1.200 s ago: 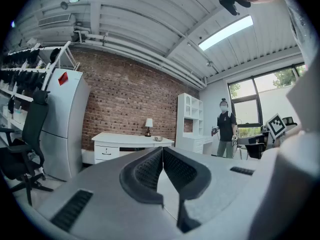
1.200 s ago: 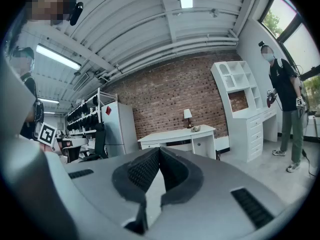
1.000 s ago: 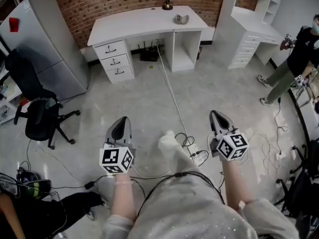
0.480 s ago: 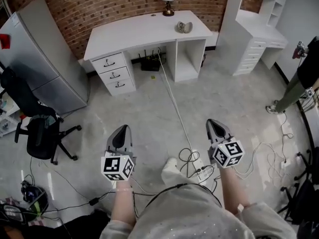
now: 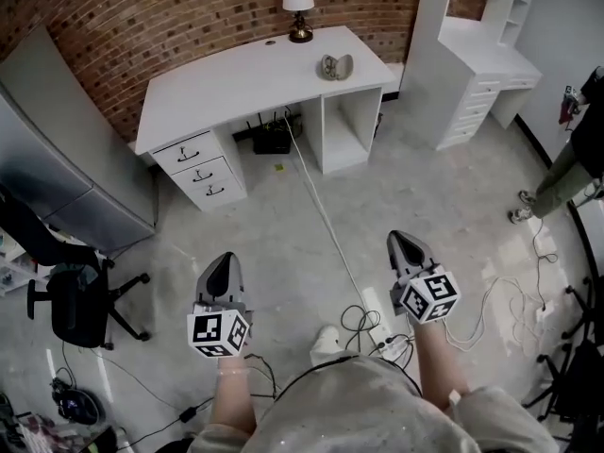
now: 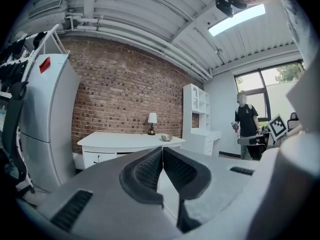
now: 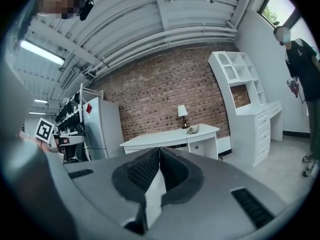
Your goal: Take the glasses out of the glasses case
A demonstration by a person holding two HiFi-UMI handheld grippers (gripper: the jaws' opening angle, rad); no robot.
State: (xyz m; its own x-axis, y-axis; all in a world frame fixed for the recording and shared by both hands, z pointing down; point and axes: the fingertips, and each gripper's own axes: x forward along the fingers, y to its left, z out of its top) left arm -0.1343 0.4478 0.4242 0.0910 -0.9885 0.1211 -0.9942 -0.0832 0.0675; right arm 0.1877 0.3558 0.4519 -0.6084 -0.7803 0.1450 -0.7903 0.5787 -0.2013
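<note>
Glasses case (image 5: 336,66): lying, seemingly open, toward the right end of the white desk (image 5: 245,78) near the lamp (image 5: 299,8), and sitting closer in the head view than a second ago, since I am walking both grippers toward it. Left gripper (image 5: 225,264) and right gripper (image 5: 404,245): both travelling with jaws pressed together on nothing, out over the floor and well apart from the desk. I am judging the approach part done, with the reach and the lifting out of the glasses remaining.
</note>
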